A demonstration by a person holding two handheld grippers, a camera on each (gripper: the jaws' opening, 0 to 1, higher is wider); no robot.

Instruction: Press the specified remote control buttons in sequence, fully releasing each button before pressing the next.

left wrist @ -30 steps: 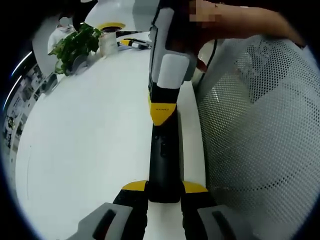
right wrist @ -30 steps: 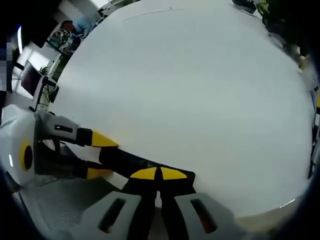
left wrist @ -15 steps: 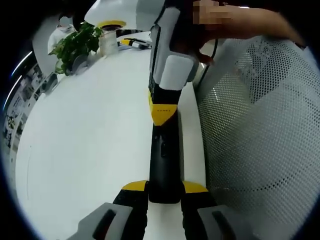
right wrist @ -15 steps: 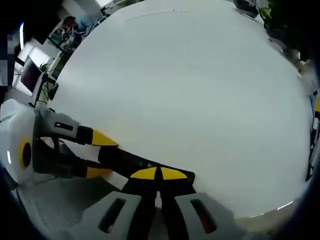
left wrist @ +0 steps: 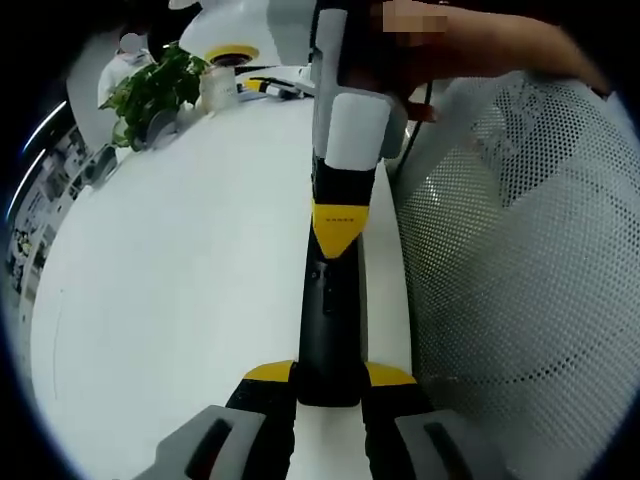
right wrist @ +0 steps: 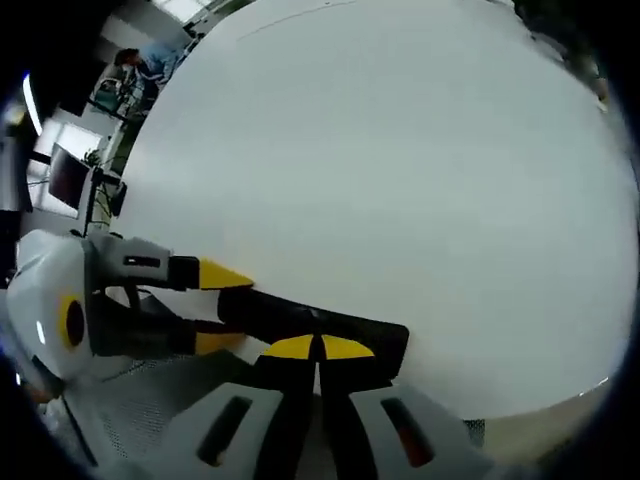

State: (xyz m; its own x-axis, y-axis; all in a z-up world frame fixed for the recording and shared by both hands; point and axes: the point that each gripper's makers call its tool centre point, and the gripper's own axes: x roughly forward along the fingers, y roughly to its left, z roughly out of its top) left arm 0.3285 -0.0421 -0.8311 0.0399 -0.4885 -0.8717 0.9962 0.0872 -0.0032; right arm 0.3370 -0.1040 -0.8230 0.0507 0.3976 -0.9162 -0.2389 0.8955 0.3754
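Black remote clamped by left gripper fingers over white worktop; right gripper fingers together, tips on remote.

White table spreads left of the left tongs. Potted plant far ahead-left, yellow-topped item beyond it. White mesh surface on right.

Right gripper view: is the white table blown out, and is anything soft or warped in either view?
Right gripper view: the glossy white table reads bright and nearly featureless, bulging with fisheye curvature; the background at upper left is small and soft. Left gripper view: the slim black remote control is sharp, the leafy green plant bends toward the rim, and the white perforated mesh surface shows clear dots.
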